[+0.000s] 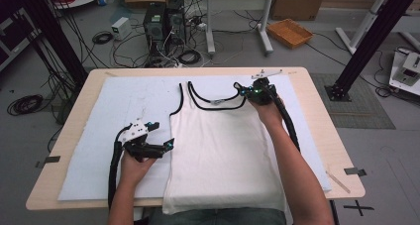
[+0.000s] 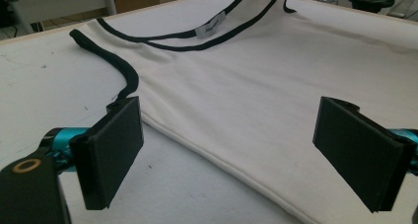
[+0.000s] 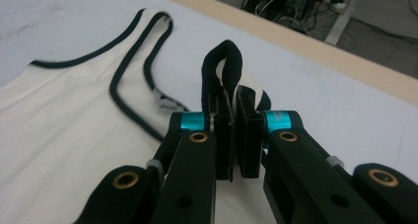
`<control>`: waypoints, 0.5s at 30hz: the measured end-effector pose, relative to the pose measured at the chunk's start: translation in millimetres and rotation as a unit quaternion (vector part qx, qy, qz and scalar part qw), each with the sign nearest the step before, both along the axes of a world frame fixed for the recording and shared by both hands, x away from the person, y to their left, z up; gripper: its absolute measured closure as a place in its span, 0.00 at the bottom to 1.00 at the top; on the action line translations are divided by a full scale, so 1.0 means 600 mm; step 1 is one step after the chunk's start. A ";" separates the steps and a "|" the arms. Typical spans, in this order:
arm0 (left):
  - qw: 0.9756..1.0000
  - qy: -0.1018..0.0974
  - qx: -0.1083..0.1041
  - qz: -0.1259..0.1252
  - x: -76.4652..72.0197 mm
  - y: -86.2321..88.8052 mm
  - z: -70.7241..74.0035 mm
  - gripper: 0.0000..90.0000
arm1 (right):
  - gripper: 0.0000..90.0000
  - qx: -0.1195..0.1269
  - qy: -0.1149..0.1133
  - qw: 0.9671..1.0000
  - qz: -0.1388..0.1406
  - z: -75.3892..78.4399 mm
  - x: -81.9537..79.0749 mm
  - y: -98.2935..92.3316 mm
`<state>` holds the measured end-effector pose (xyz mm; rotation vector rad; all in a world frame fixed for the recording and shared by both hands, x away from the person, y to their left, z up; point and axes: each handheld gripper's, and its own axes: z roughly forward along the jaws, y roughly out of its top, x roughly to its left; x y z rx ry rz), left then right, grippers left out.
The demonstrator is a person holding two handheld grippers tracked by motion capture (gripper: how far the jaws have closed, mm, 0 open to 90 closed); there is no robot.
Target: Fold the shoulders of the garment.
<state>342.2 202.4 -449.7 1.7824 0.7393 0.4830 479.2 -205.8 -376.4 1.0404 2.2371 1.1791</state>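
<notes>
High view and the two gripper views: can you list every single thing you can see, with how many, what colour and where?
Tank top: one, white with black trim, flat on the mat, hem hanging over the near table edge.
Shoulder strap: one, black-edged, pinched up between the right gripper's jaws.
Mat: one, pale blue-white, covering the table.
Table: one, light wood, centre.
Basket: one, orange, on the floor behind.
Computer towers: two, black, on the floor behind, among cables.
Left gripper: one, black, jaws open beside the top's left edge.
Right gripper: one, black, shut on the strap.
Forearms: two, coming in from the bottom.
</notes>
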 end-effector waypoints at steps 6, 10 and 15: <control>1.000 0.000 0.000 0.000 0.000 0.000 0.000 0.13 | 0.98 0.000 -0.004 1.000 0.016 -0.006 -0.042 0.006; 1.000 0.000 -0.001 0.001 0.000 0.000 0.000 0.13 | 0.98 0.001 -0.001 1.000 0.018 -0.012 -0.067 0.004; 1.000 0.000 0.001 0.000 0.000 0.000 0.000 0.13 | 0.84 0.011 0.012 0.999 0.036 -0.036 -0.115 0.012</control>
